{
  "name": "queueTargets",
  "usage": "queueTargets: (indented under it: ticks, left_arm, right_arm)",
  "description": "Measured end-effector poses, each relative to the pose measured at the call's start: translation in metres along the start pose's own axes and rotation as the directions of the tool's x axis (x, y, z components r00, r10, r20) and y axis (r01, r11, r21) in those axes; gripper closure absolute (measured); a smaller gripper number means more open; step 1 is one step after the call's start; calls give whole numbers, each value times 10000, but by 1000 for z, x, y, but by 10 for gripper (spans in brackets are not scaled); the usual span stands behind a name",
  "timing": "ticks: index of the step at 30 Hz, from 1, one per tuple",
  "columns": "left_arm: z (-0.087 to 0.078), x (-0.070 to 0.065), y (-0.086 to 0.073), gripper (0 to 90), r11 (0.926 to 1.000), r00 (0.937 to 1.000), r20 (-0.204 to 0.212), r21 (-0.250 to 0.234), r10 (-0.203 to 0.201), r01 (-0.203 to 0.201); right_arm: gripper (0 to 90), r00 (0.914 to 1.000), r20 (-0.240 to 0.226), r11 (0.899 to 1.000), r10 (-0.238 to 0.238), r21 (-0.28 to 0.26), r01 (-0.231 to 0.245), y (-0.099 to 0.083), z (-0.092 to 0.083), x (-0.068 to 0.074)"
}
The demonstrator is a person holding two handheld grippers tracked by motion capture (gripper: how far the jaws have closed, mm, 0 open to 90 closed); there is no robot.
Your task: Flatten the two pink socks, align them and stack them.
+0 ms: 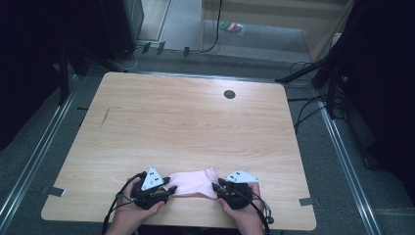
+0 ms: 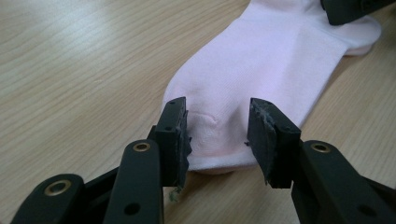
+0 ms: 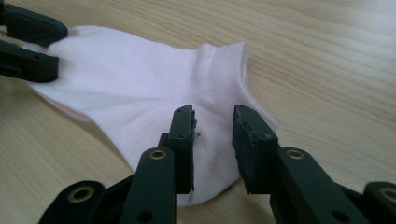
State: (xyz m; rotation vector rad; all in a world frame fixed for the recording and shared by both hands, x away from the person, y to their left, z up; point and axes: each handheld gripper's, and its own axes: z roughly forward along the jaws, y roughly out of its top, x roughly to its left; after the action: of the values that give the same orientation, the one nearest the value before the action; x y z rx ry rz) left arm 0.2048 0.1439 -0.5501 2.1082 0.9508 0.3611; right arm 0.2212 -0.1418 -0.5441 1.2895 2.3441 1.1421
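Note:
A pale pink ankle sock [image 1: 193, 182] lies flat on the wooden table [image 1: 186, 122] near its front edge, between my two grippers. My left gripper [image 1: 171, 188] is at the sock's left end. In the left gripper view its jaws [image 2: 217, 126] stand apart on either side of the toe end of the sock [image 2: 275, 60], and the pads do not press on it. My right gripper [image 1: 215, 188] is at the right end. Its jaws [image 3: 212, 126] are parted over the heel part of the sock [image 3: 140, 79], below the cuff, without pinching it. The other gripper [image 3: 28, 42] shows at the far end.
A dark round grommet hole [image 1: 229, 94] sits near the table's far edge. Bare wood stretches from the sock to the far side. The front edge is just under the person's hands [image 1: 132, 215]. Cables [image 1: 303, 112] and dark stands lie on the floor around the table.

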Motion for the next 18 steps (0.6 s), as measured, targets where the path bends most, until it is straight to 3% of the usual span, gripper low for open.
queueTargets:
  ticks: [3, 6, 8, 9, 13, 15, 16, 17, 18]
  left_arm:
    - [0, 2, 1, 591, 9996, 9997, -91, 103, 247, -246]
    - [0, 5, 1, 607, 9997, 9997, -46, 65, 226, -226]
    - [0, 8, 1, 613, 10000, 10000, -17, 9, 71, -71]
    - [0, 11, 0, 616, 9995, 9994, 184, -96, -309, 310]
    - [-2, 14, -1, 550, 9985, 9978, 508, -335, -427, 444]
    - [-6, 15, -2, 431, 9963, 9976, 527, -705, -455, 492]
    - [-9, 16, -1, 373, 9931, 9965, 572, -968, -617, 670]
    - [-14, 19, 0, 257, 9855, 9936, 691, -1384, -889, 978]
    - [-14, 19, 0, 216, 9855, 9936, 691, -1384, -889, 978]
  right_arm:
    - [738, 9976, 487, 9987, -502, -78, 507, 0, 2, 1]
    - [738, 9974, 496, 9986, -525, -52, 528, 1, 3, 1]
    - [738, 9971, 489, 9983, -576, -71, 580, 1, 4, 1]
    - [729, 9967, 511, 9979, -626, -144, 634, 1, 5, 1]
    - [662, 9996, 111, 9994, -256, -210, 259, 2, 4, 0]
    - [596, 9996, -272, 9991, 78, -423, -90, 2, 4, -2]
    - [562, 9993, -341, 9983, 142, -561, -161, 2, 3, -4]
    - [496, 9995, -316, 9962, 72, -868, -100, 2, 0, -4]
    - [496, 9995, -316, 9962, 72, -868, -100, 2, 0, -4]
